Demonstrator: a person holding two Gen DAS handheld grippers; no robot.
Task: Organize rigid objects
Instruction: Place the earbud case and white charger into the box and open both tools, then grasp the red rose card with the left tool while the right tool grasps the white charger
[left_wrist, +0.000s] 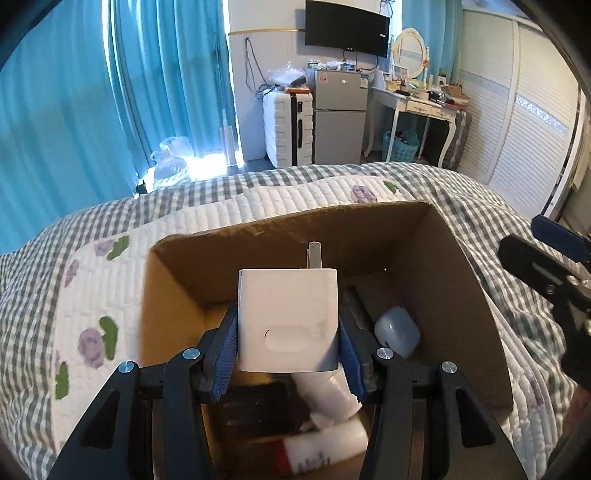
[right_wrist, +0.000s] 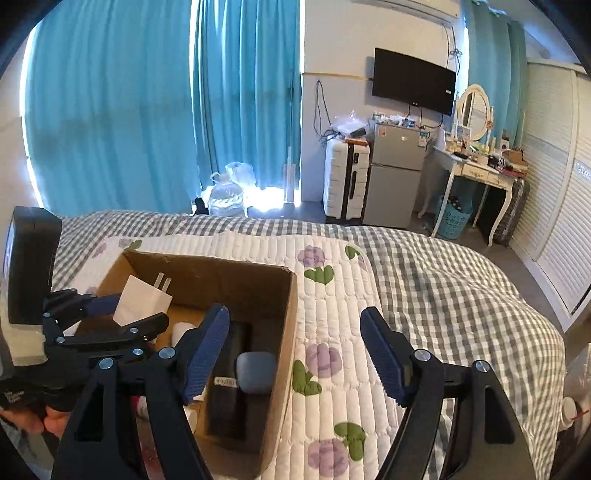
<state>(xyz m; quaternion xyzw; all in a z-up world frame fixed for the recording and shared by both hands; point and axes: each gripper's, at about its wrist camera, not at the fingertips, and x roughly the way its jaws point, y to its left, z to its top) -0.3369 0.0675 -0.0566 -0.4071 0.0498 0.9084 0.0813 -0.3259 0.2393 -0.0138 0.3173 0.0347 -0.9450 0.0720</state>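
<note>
1. The left gripper (left_wrist: 287, 345) is squeezed tight on a white plug (left_wrist: 288, 319). Its two blue pads press on the plug's left and right sides.
2. The plug's metal prongs point up and away, toward the far wall of the box.
3. The plug is held up in the air over the open brown box (left_wrist: 476, 295), which sits on the bed (left_wrist: 92, 266).
4. Inside the box, under the plug, lie a small gray case (left_wrist: 397, 332), some white bottles (left_wrist: 332, 395) and a flat black thing (left_wrist: 258, 410).
5. The right gripper (right_wrist: 291, 352) is wide open and holds nothing. Its left finger hangs over the box, and its right finger is over the flowered white blanket (right_wrist: 332, 295).
6. From the right gripper's camera, the left gripper (right_wrist: 122, 312) shows on the left side, holding the plug (right_wrist: 142, 299) above the box (right_wrist: 288, 332).
</note>
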